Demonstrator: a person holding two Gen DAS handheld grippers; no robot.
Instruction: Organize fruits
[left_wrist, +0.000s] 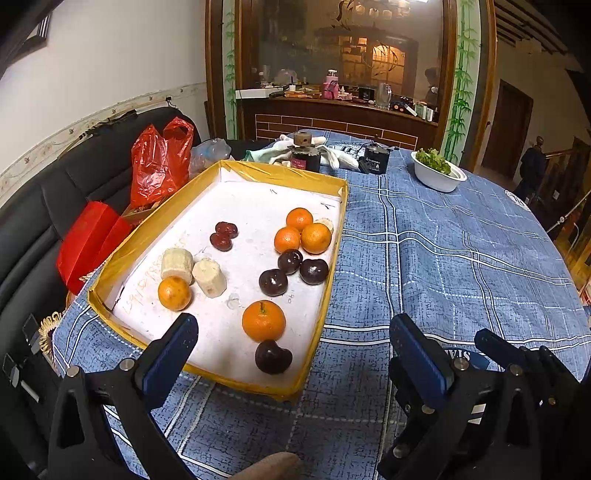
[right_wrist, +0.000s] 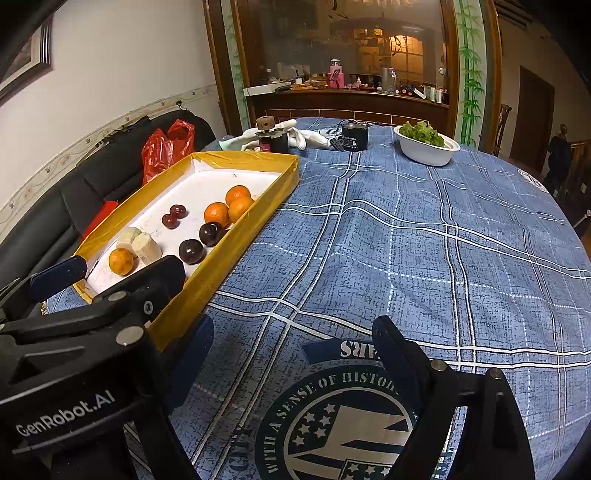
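Observation:
A shallow yellow-rimmed tray with a white floor lies on the blue checked tablecloth; it also shows in the right wrist view. In it lie several oranges, among them one near the front, dark plums, two red dates and two banana pieces. My left gripper is open and empty, its fingers astride the tray's near right corner. My right gripper is open and empty over the cloth, to the right of the tray. The left gripper's fingers show in the right wrist view.
A white bowl of greens stands at the far right of the table. A black jar, white gloves and a black box sit behind the tray. A red plastic bag lies on the black sofa at left.

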